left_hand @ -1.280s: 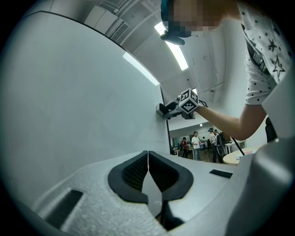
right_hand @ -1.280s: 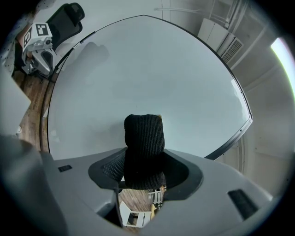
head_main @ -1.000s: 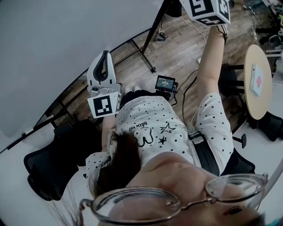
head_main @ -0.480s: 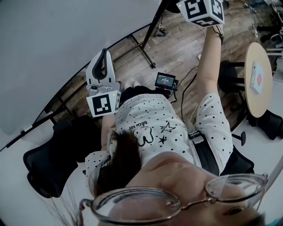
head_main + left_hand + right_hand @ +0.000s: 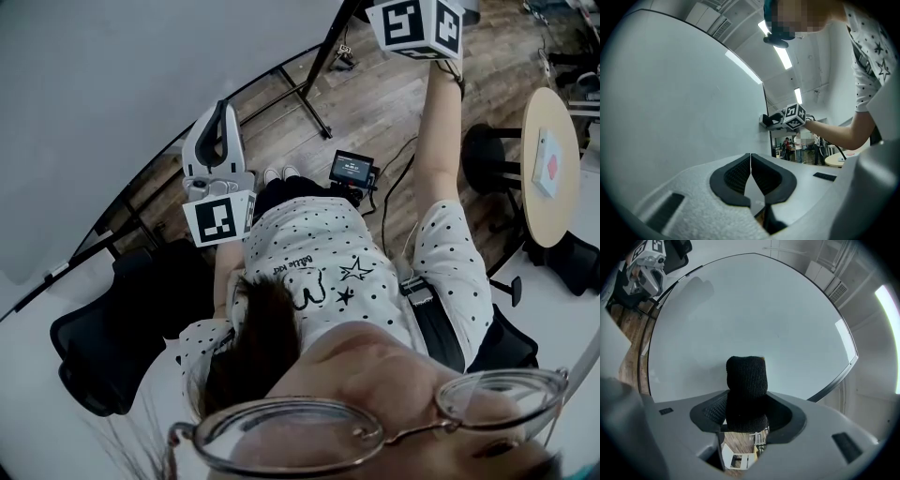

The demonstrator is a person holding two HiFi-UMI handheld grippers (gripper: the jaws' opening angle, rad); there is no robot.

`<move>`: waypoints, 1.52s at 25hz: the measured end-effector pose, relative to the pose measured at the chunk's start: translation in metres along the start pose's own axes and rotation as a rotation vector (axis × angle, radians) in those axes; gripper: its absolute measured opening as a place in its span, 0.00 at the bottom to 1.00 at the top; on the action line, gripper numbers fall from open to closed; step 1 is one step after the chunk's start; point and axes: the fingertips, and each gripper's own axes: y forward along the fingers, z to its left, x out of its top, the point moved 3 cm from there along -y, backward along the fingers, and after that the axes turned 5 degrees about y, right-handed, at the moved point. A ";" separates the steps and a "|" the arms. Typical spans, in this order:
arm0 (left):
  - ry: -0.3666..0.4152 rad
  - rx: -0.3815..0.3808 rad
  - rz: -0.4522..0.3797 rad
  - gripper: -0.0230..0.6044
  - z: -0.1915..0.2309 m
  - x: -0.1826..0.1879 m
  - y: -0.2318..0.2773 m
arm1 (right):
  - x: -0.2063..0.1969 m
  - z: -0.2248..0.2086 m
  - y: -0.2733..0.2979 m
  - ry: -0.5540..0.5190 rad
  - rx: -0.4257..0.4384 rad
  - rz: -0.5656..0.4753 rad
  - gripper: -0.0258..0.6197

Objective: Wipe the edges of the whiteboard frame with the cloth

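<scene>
— Black knit there, is that the cloth? How many are there?

— Just one. The right tongs have their jaws clamped on its lower part. Its rounded top stands up in front of the whiteboard, low in the middle of the right gripper view. The dark frame curves past at the right. In the left gripper view those tongs sit right at the board's edge, arm stretched out.

— And the left tongs?

— Their jaws are pressed together at the tips, with nothing between them. In the head view they sit centre left, near the board's lower edge.

— Anything to read?

— Both tongs carry a cube of black-and-white square markers, patterns rather than words. The person's dotted shirt has a line of print with stars, upside down and too small to read surely. A small screen on the wooden floor glows, its text illegible.

— Other counts?

— One whiteboard. One round surface at the right edge holds one white card with a pink mark. One black chair stands at lower left.
</scene>
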 end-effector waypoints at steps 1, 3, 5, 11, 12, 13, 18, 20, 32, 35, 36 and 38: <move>-0.001 -0.001 0.002 0.07 0.000 -0.001 0.000 | 0.000 0.001 0.000 -0.002 0.001 0.002 0.39; -0.002 -0.004 0.004 0.07 -0.001 -0.002 0.001 | -0.002 0.004 0.001 -0.011 0.007 0.009 0.39; -0.002 -0.007 0.005 0.07 -0.001 -0.003 0.002 | -0.002 0.007 0.000 -0.030 0.018 0.020 0.39; -0.005 -0.003 0.011 0.07 0.001 -0.005 0.001 | -0.004 0.015 0.000 -0.047 0.038 0.030 0.39; -0.005 -0.004 0.013 0.07 0.000 -0.005 0.000 | -0.004 0.016 0.000 -0.043 0.038 0.030 0.39; -0.006 -0.004 0.014 0.07 0.000 -0.006 0.000 | -0.004 0.017 0.000 -0.040 0.040 0.030 0.39; -0.003 -0.005 0.017 0.07 -0.002 -0.005 0.001 | -0.011 0.025 0.001 -0.025 0.049 0.031 0.39; -0.001 -0.004 0.018 0.07 -0.003 -0.005 0.001 | -0.014 0.029 0.000 -0.008 0.049 0.028 0.39; -0.007 0.010 0.039 0.07 -0.002 -0.013 0.001 | -0.031 0.089 0.004 0.157 0.045 0.015 0.39; -0.010 0.014 0.048 0.07 -0.001 -0.015 0.002 | -0.035 0.106 0.005 0.186 0.052 0.015 0.39; -0.011 0.015 0.051 0.07 0.000 -0.016 0.002 | -0.037 0.111 0.006 0.188 0.055 0.017 0.39; -0.013 0.015 0.058 0.07 0.000 -0.019 0.004 | -0.040 0.119 0.008 0.194 0.059 0.020 0.39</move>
